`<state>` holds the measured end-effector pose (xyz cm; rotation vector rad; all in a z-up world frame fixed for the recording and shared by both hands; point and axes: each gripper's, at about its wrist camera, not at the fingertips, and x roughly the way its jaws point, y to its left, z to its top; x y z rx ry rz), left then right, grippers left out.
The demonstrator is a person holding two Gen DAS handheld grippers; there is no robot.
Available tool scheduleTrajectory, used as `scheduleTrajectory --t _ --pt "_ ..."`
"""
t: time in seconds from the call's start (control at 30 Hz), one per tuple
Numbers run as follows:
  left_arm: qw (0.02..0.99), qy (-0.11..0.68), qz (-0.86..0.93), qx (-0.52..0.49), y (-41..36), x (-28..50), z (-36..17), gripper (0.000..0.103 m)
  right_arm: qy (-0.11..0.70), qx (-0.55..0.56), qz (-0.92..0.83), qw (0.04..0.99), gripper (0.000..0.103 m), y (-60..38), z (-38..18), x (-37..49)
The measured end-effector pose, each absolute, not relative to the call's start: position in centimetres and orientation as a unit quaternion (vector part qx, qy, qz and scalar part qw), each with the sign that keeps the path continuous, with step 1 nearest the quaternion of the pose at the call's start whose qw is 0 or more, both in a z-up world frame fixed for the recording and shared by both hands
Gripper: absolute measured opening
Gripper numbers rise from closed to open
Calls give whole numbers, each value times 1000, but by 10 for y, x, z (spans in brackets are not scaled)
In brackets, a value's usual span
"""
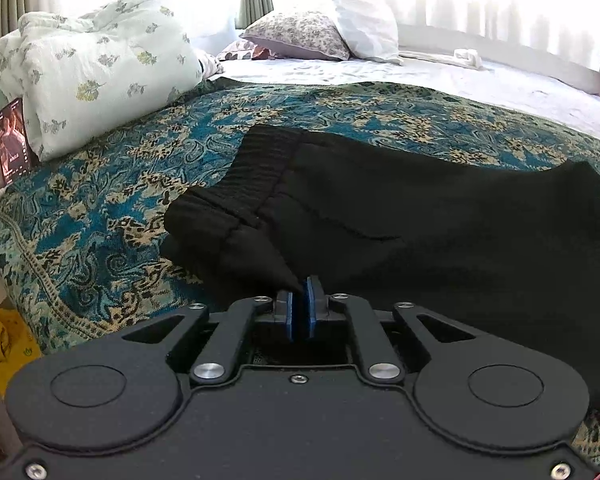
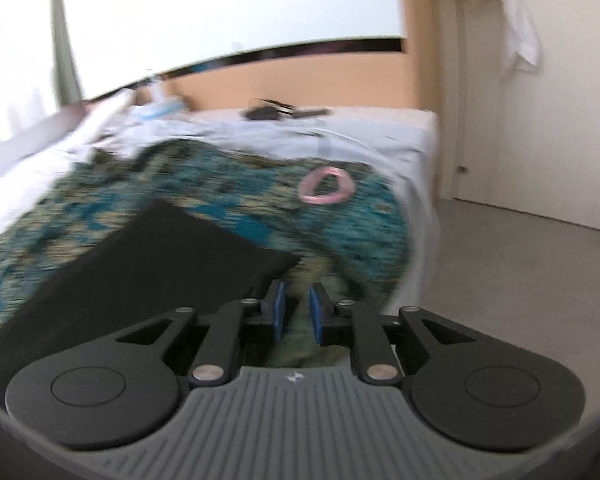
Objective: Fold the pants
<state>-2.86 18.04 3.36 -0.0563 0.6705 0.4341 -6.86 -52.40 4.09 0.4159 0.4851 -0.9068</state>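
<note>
I am looking along both grippers at a pair of black pants (image 1: 420, 216) lying on a teal paisley bedspread (image 1: 100, 208) over the bed. The ribbed elastic waistband (image 1: 260, 164) is sitting toward the left, and the legs are running off to the right.

My left gripper (image 1: 300, 308) is pinching a peaked corner of black cloth between its blue pads, almost fully closed, with the fabric tenting up to it.

My right gripper (image 2: 298, 312) is standing partly open with nothing between its pads; only bedspread is showing through the gap. The flat edge of the pants (image 2: 160, 264) is lying just to its left. This view is blurred.

I am judging the pants soft, light and limp, likely to sag and crease, not slippery. The waistband seam or a hem corner looks the firmest place to grip.

No containers are showing. A pink ring (image 2: 327, 187) is lying on the bedspread, well apart from the pants.
</note>
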Motion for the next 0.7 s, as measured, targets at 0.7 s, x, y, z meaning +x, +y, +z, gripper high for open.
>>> scheduleTrajectory --t 0.7 --pt "932 305 193 -25 179 -39 26 10 257 83 -16 963 73 -195 34 16"
